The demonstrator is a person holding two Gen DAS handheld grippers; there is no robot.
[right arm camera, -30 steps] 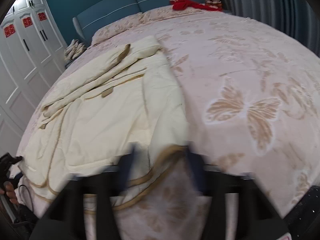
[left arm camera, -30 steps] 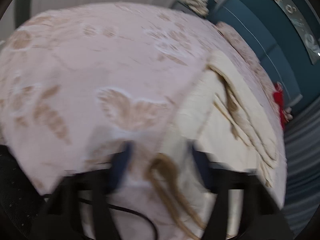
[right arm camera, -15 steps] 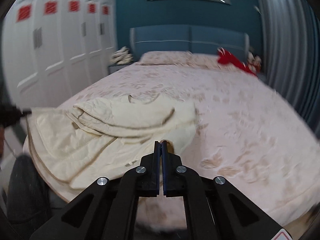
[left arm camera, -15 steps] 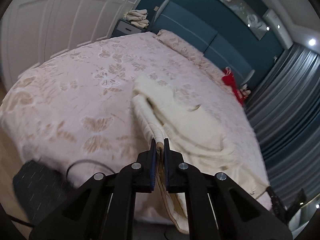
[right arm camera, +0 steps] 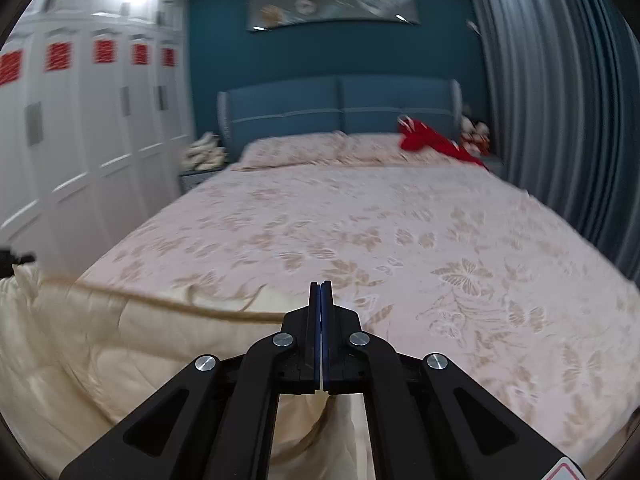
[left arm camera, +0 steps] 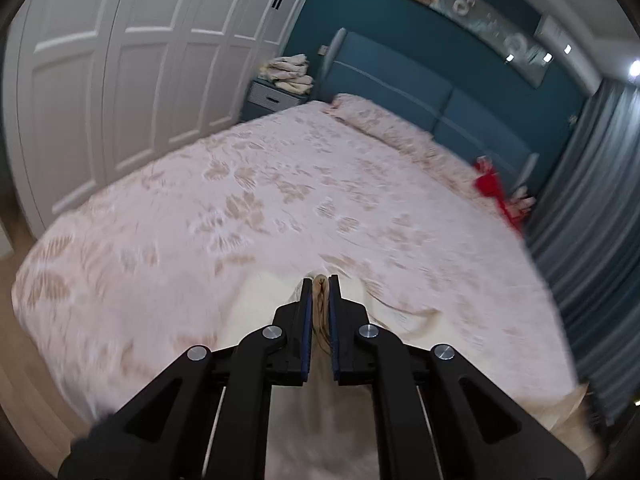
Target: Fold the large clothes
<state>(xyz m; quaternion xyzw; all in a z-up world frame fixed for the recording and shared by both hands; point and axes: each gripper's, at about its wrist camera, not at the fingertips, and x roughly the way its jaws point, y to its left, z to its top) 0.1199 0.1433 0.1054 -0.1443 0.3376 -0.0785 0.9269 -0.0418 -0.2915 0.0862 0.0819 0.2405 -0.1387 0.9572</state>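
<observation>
A large cream quilted garment with gold-brown trim [right arm camera: 120, 344] hangs stretched over the foot end of the bed; it also shows in the left wrist view [left arm camera: 256, 312]. My left gripper [left arm camera: 319, 284] is shut on a bunched trim edge of it, held up above the bed. My right gripper [right arm camera: 320, 286] is shut on another edge of the same garment, with cloth hanging below the fingers. The trim runs taut from it leftwards toward the left gripper [right arm camera: 16, 260] at the frame's left edge.
The bed [right arm camera: 400, 232] has a pink butterfly-print cover. A blue headboard [right arm camera: 340, 108], pillows and a red soft toy [right arm camera: 428, 140] are at the far end. White wardrobes [left arm camera: 120, 60] and a nightstand with folded cloth [left arm camera: 288, 72] stand left, grey curtains [right arm camera: 560, 120] right.
Both grippers have lifted and pulled back toward the foot of the bed, dragging the cream garment off the middle of the bed. It was folded in a heap and now hangs stretched between them.
</observation>
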